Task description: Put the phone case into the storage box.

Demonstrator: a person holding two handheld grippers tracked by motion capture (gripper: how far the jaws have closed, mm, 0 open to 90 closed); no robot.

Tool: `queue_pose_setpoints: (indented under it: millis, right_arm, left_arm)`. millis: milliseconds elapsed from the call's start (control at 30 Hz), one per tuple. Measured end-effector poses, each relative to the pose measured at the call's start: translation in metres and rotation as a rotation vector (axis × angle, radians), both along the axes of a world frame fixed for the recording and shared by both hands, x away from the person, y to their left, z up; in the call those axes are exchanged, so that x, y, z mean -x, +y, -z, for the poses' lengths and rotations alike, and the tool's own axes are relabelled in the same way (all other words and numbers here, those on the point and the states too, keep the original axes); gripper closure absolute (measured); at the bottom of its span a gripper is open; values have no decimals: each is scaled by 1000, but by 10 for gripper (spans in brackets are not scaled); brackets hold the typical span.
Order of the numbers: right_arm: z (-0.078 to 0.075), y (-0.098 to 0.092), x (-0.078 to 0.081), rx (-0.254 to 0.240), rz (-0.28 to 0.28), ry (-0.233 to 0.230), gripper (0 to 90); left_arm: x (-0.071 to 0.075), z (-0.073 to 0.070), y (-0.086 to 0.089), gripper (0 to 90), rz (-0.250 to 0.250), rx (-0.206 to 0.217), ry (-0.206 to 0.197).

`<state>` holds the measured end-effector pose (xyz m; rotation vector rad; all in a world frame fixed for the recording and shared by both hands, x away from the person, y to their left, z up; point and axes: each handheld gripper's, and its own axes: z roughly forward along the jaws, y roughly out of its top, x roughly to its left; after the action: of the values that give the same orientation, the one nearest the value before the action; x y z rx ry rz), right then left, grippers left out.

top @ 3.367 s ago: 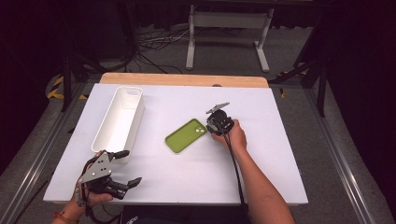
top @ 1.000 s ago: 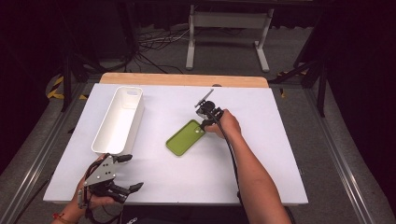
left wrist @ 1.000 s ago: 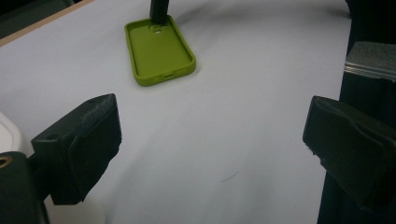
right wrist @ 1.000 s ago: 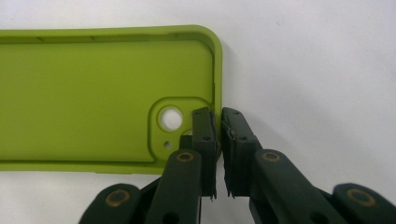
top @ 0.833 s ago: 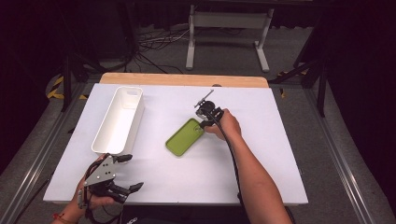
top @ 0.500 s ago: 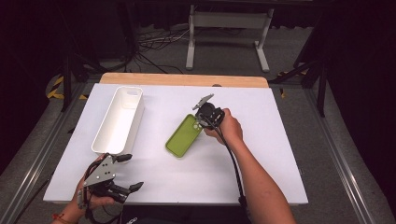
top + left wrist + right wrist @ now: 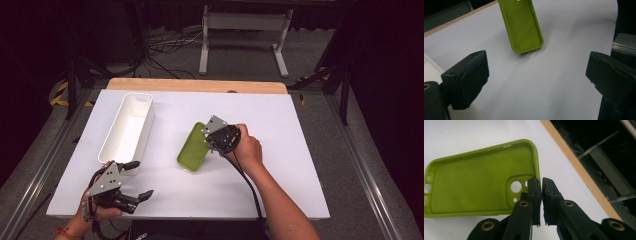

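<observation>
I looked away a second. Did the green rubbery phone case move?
Yes. The green rubbery phone case, pinched by the right gripper, has shifted leftward, nearer the long white plastic tray.

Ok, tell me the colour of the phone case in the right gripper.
Lime green phone case, inside and rim alike; clearest in the right gripper view.

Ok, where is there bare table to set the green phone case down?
Bare patches: the right part of the table beyond the right hand-held gripper, and between the green phone case and the left hand-held gripper. It is crowded on the left by the white tray.
</observation>
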<state>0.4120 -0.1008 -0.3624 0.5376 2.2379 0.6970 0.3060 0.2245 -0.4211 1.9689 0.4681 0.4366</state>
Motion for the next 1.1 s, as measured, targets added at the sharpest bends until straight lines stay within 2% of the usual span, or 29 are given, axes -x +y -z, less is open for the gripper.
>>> queue_pose_setpoints:
  millis: [33, 67, 167, 200, 300, 400, 533, 600, 667, 833, 900, 933, 1100]
  right_arm:
    - [0, 0, 0, 0, 0, 0, 860]
    - [-1, 0, 3, -12, -6, -10, 861]
    - [-4, -1, 13, -18, -19, -51, 884]
    - [-4, -1, 15, -23, -25, -39, 886]
    - [-1, 0, 17, -4, -25, -46, 885]
    - [2, 0, 20, 10, -19, -73, 882]
    - [3, -2, 26, -3, -38, -94, 884]
    - [3, -2, 30, 12, -35, -127, 884]
    - [3, -2, 33, 22, -39, -140, 884]
    - [1, -1, 46, 26, -63, -211, 884]
    - [1, -1, 48, 22, -68, -219, 884]
    - [0, 1, 53, 22, -87, -238, 884]
    - [0, 6, 62, 38, -113, -282, 884]
  left_arm:
    - [0, 0, 0, 68, 0, 0, 0]
    - [-1, -2, -2, 68, -24, -7, 2]
    - [-3, -8, -9, 84, -42, -24, -26]
    - [-4, -9, -10, 85, -39, -23, -22]
    - [-7, -10, -16, 86, -53, -35, -32]
    - [-9, -14, -18, 86, -54, -10, -23]
    - [-15, -23, -20, 97, -73, 13, -19]
    - [-18, -26, -23, 100, -72, 16, -24]
    - [-22, -31, -29, 105, -81, 26, -24]
    - [-34, -37, -43, 133, -103, 18, -10]
    - [-39, -39, -50, 134, -102, 20, -8]
    - [-43, -41, -56, 140, -102, 9, -9]
    - [-53, -42, -67, 165, -108, -5, -5]
